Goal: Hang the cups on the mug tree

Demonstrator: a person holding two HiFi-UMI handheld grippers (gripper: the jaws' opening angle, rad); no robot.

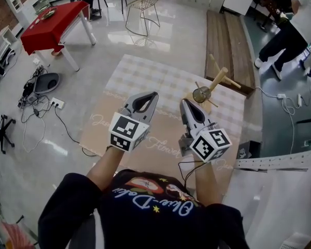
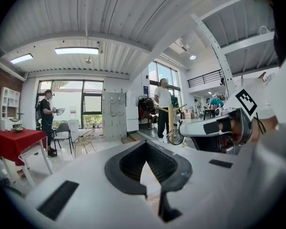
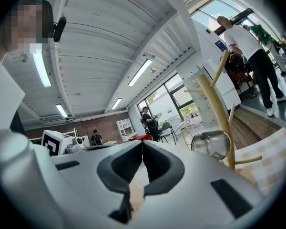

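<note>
Head view: the pale wooden mug tree (image 1: 218, 80) stands on the beige checked tablecloth (image 1: 140, 71), near the far right part of the cloth; seen from above, its pole slants up and to the right, with pegs sticking out sideways; a clear glass cup (image 1: 201, 94) hangs low on it, on the side nearest the grippers, one round end turned to the camera; the left gripper (image 1: 154, 94) and right gripper (image 1: 183, 102) point away from the person, side by side, the right one's nose close to the cup.

Left gripper view: its jaws meet at the tips and grip nothing; the right gripper appears side-on at the right, with pole and cup just past its nose; a red-covered table (image 2: 12, 142) stands far left.

Right gripper view: its jaws are pressed together, empty; only here does the tree's long axis read as upright, rising close at the right, the cup beside the pole and low down.
</note>
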